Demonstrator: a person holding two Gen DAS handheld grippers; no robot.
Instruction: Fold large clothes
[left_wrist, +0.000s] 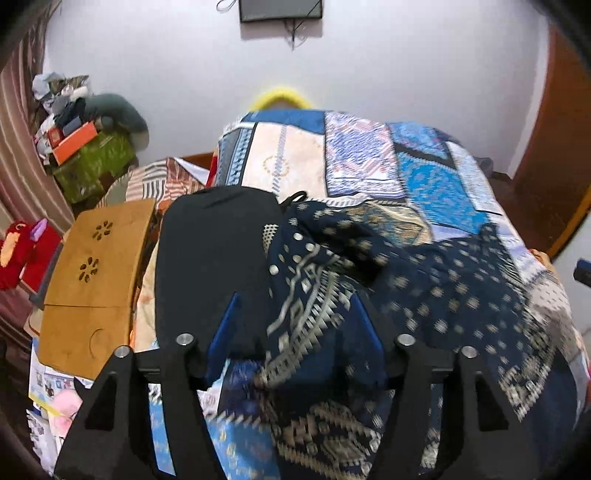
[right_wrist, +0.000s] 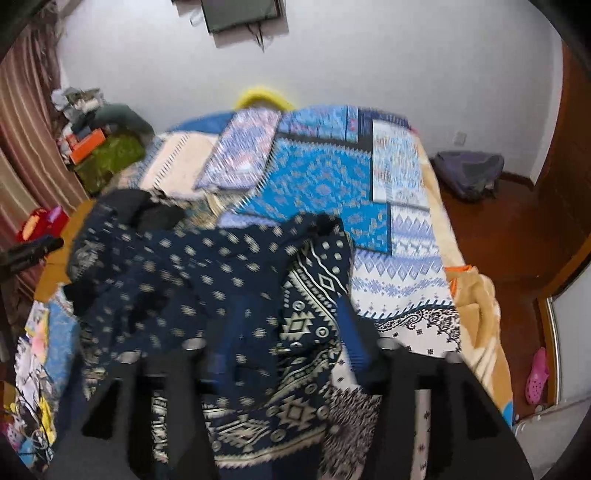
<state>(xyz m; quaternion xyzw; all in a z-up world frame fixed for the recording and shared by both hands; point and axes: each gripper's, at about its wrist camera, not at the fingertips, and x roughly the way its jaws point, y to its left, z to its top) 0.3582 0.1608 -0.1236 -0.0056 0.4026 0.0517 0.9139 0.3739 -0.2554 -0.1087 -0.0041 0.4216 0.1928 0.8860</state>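
Navy patterned garment (left_wrist: 406, 280): rumpled on the bed, spread across the patchwork bedspread (left_wrist: 424, 177), its near edge between and under both tools.
Left tool (left_wrist: 295, 325): fingers spread, cloth between them, not pinched.
Right tool (right_wrist: 291, 332): fingers spread over the same garment (right_wrist: 207, 280), blurred.
Black folded item (left_wrist: 210, 258): just left of the garment.
Wooden lap desk (left_wrist: 96, 273): far left of it.
Green box (left_wrist: 96, 162): far left, heaped with oddments.
Backpack (right_wrist: 469, 173): on the floor, far right.

From close above, angled downward along the fingers, the same crumpled navy patterned garment (left_wrist: 424, 280) (right_wrist: 207, 280) on the blue patchwork bedspread (left_wrist: 424, 177) (right_wrist: 325, 177) is viewed by both wrist cameras.
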